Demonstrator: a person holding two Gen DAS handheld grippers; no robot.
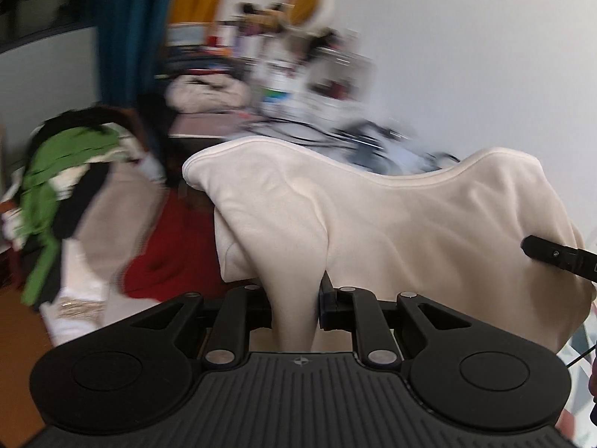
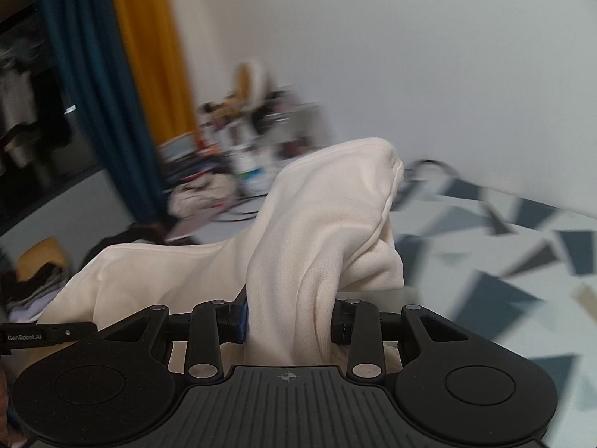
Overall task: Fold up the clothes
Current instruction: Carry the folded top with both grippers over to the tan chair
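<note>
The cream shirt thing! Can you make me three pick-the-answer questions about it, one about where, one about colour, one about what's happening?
1. Where is the pile with the green cloth in the left wrist view?
A. left of the cream garment
B. on top of the cream garment
C. inside the left gripper

2. What colour is the cloth lying just left of the cream garment, below that pile?
A. blue
B. red
C. yellow

3. What are the two grippers doing?
A. both open, holding nothing
B. only one holds cloth
C. both shut on the cream garment

Answers:
1 A: the pile with the green cloth sits left of the cream garment.
2 B: the red cloth shows beside it.
3 C: the left gripper and the right gripper each pinch a bunch of the cream fabric between the fingers.
</note>
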